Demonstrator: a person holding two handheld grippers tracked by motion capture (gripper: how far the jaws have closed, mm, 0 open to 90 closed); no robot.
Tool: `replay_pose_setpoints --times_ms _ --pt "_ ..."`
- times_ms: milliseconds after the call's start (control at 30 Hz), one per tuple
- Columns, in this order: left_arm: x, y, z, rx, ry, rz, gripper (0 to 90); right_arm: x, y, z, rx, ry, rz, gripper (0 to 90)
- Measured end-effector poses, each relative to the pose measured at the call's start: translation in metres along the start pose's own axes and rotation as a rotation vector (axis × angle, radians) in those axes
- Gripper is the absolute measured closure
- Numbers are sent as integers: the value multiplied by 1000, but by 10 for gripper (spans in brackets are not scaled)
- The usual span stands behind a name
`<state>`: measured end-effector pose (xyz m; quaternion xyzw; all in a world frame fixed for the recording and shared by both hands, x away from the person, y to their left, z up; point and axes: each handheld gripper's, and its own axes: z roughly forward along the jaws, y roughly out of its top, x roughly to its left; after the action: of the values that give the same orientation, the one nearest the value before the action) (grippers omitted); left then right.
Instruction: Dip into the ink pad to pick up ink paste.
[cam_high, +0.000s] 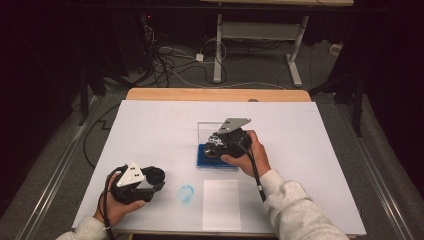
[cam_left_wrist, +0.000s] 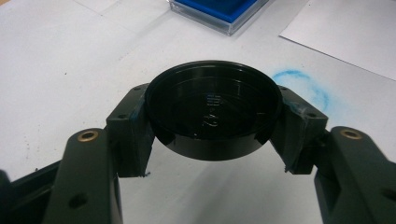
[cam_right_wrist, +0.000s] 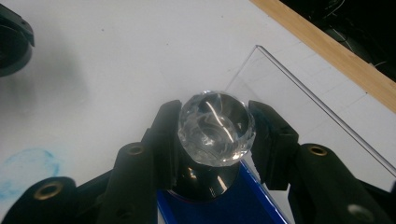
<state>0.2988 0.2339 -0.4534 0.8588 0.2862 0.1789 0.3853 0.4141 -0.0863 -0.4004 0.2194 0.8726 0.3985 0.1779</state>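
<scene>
Left gripper (cam_left_wrist: 212, 140) clamped on black round cap (cam_left_wrist: 212, 109); right gripper (cam_right_wrist: 215, 140) clamped on clear faceted knob (cam_right_wrist: 215, 127), its dark base half hidden, possibly a stamp, over blue ink pad (cam_right_wrist: 224, 205).

Left gripper (cam_high: 150, 179) held round black cap (cam_left_wrist: 213, 109); blue ring stain (cam_left_wrist: 303, 86) just right. Right gripper (cam_right_wrist: 215, 133) clasped clear faceted knob (cam_right_wrist: 217, 127) above blue-padded clear case (cam_high: 216, 155).

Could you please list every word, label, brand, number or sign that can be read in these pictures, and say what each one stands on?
No text here can be read.
Round black cap, held in the left gripper: small raised marks at the middle of its inside, too blurred to read.
Clear faceted glass stopper in the right gripper, blue pad in a clear case, white paper sheet: no lettering.
</scene>
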Motion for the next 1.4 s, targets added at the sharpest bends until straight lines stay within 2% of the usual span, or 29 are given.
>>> replay_pose_setpoints --times_ms 167,567,800,867,1167,1400 --pt "1 -1 1 3 -1 -3 368 0 -1 11 17 -1 9 567" --pt "1 -1 0 4 -2 2 368 6 -3 26 57 -1 -12 567" --pt "1 -1 1 9 -5 4 367 7 -6 30 81 -16 -17 567" --pt "1 -1 1 11 -4 5 367 7 -7 31 89 -5 -13 567" --pt "1 -2 2 20 -3 10 367 8 -8 33 89 -12 -23 567" --pt "0 -2 2 25 -6 13 367 6 -10 33 91 8 10 567"
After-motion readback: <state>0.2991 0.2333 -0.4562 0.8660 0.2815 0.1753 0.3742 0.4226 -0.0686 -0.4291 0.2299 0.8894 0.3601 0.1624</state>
